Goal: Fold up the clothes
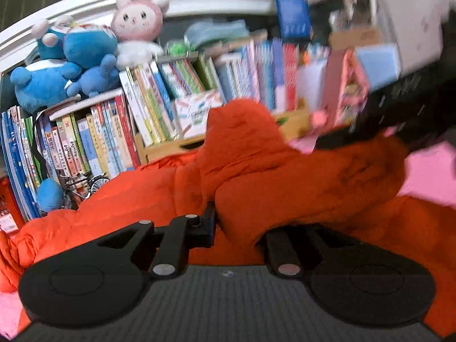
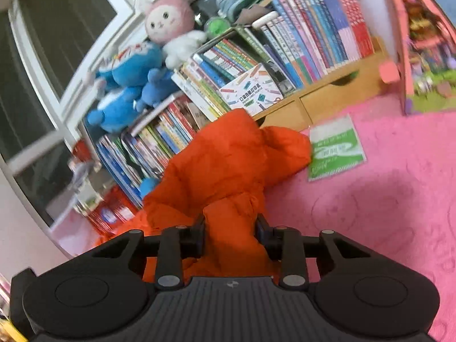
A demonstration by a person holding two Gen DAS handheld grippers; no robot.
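- Evidently both grippers had hold of the orange puffer jacket [image 2: 228, 154] so a section could be lifted clear of the pink tabletop [image 2: 384, 199] for folding.
- Right gripper [image 2: 230, 229]: fingers clamped on a bunched fold, raised.
- Left gripper [image 1: 239, 228]: fabric lay between its fingers, though one finger was buried, so I could not tell how firmly it pinched.
- Jacket looked quilted, puffy, rumpled, heaped before the bookshelf [image 2: 285, 57], beside a green packet [image 2: 336, 151].

Both claws are matte black plastic, the left claw [image 1: 236, 228] and right claw [image 2: 230, 235] alike. Each has round silver pivot screws, two domed discs, and a ribbed grey base.
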